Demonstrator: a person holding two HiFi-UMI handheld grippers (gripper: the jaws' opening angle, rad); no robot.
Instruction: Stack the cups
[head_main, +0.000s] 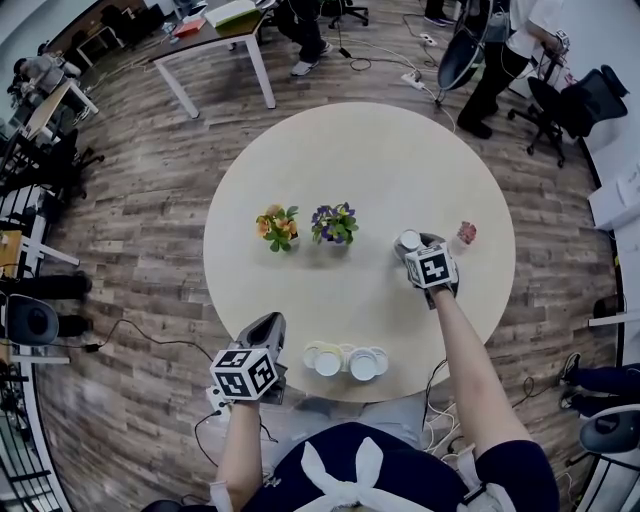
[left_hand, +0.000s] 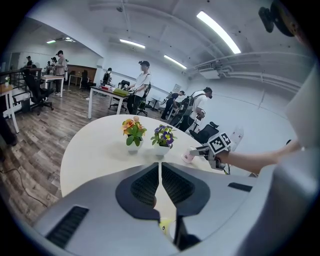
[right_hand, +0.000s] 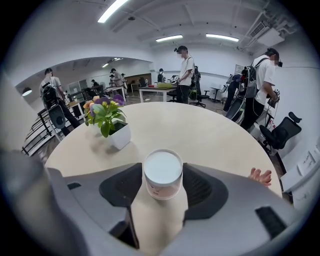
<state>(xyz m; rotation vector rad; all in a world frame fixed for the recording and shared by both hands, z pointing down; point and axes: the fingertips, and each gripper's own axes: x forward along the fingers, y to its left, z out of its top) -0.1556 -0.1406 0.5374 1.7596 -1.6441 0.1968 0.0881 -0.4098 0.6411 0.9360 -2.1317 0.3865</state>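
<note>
On the right side of the round table (head_main: 300, 170), the right gripper (right_hand: 163, 171) has its jaws round a small cup (right_hand: 162, 176) – both pads look pressed against its sides, so it's grasping it. The cup stands upright on the tabletop with a white top and a pinkish pattern lower down. Just right of it there's a small pink object (head_main: 465, 233), too blurry to name properly.

The left gripper (head_main: 268, 322) hangs over the near-left edge of the table, clenched with nothing in it – its own view shows the two pads meeting in a thin line.

At the near edge, between the two arms, sits a cluster of cups (head_main: 346, 360), white ones with a yellowish one at the left end, all touching or overlapping. How exactly they're nested isn't clear from above.

Further back, mid-table, two little flower pots stand side by side: orange flowers (head_main: 278, 228) on the left, purple flowers (head_main: 334, 224) on the right, near the held cup but apart from it.
</note>
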